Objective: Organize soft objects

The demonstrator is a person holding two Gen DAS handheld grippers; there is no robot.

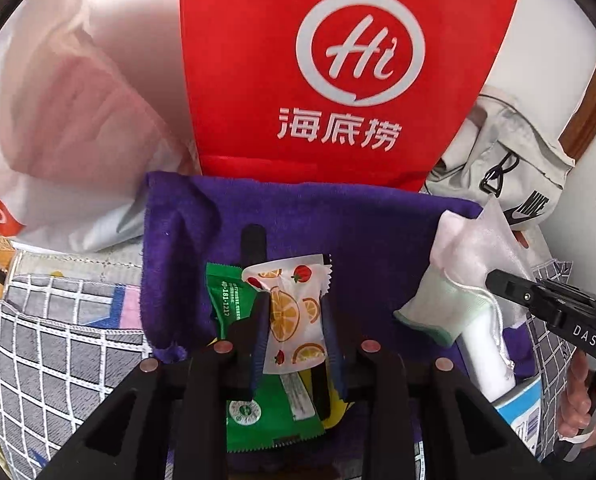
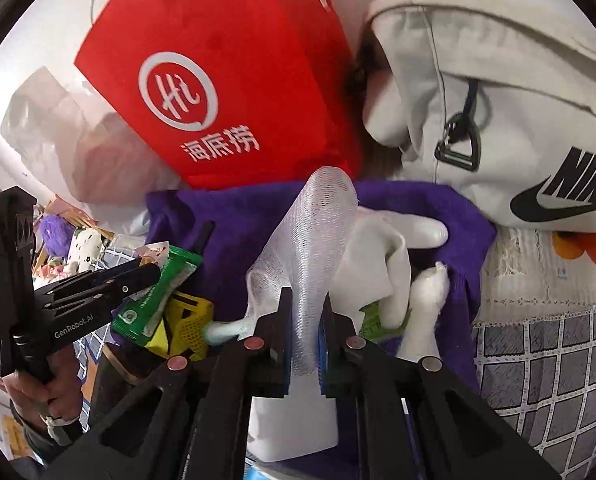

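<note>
Over the purple towel, my left gripper pinches a light, crinkly fruit-print packet; right gripper clamps a floppy mesh pouch mid-body, which seems safest.

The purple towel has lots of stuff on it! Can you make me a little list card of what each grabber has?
surface: purple fuzzy towel
left gripper: shut on a white candy wrapper printed with oranges and strawberries
right gripper: shut on a white mesh drawstring pouch
under the wrapper: green foil snack packet
behind the towel: red paper bag with a white logo, pale grey fabric bag with a black logo
</note>
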